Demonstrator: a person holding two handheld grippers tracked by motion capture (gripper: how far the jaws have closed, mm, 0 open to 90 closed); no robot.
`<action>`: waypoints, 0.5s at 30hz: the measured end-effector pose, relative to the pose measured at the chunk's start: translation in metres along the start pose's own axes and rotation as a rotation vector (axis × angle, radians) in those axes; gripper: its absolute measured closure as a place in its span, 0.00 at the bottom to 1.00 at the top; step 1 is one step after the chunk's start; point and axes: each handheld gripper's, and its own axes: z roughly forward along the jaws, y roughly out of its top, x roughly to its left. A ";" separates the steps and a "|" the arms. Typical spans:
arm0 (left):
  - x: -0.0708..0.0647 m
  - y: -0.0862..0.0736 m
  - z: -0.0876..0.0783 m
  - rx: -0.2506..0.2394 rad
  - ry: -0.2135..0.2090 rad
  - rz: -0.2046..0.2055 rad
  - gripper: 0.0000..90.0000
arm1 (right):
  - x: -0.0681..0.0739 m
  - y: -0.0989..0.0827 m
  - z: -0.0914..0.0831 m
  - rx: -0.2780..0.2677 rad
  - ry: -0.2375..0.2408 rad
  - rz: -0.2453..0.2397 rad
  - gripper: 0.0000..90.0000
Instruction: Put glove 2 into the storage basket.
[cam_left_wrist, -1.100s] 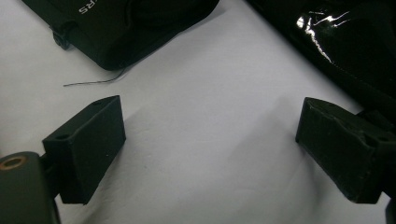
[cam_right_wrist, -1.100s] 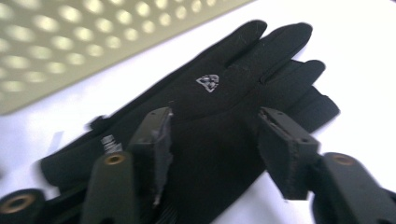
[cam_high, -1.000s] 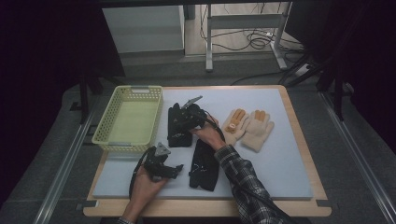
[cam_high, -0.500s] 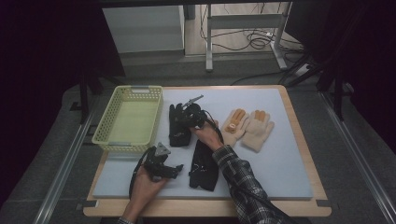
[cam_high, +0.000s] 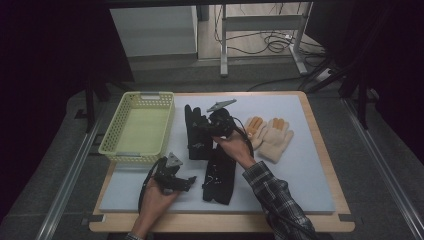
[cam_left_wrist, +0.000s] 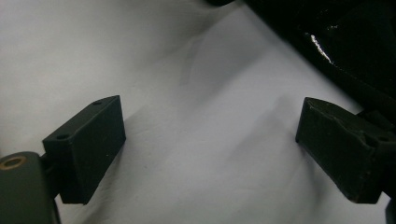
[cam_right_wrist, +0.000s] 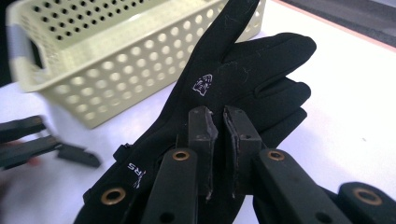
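Note:
A black glove lies on the white mat just right of the yellow basket. My right gripper is shut on it, the jaws pinching the fabric near the palm, with the glove's fingers pointing toward the basket. A second black glove lies nearer the front. Left of it, my left gripper rests low over the mat, jaws wide open with nothing between them; that glove's edge is at the upper right.
A pair of cream gloves with orange fingertips lies right of the black ones. The basket holds nothing I can see. A wooden rim frames the mat. Cables and a metal stand sit on the floor beyond.
My right gripper has shifted slightly to the right, still pinching the black glove. The left gripper has stayed put.

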 end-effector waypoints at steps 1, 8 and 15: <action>0.000 0.000 0.000 0.000 0.000 0.000 0.09 | 0.002 -0.002 -0.007 -0.005 0.001 0.004 0.90; 0.000 0.000 0.000 -0.002 0.000 -0.001 0.09 | 0.013 -0.028 -0.047 -0.026 0.009 0.041 0.90; -0.001 0.000 0.000 -0.008 0.000 -0.007 0.09 | 0.032 -0.057 -0.083 -0.061 -0.002 0.079 0.89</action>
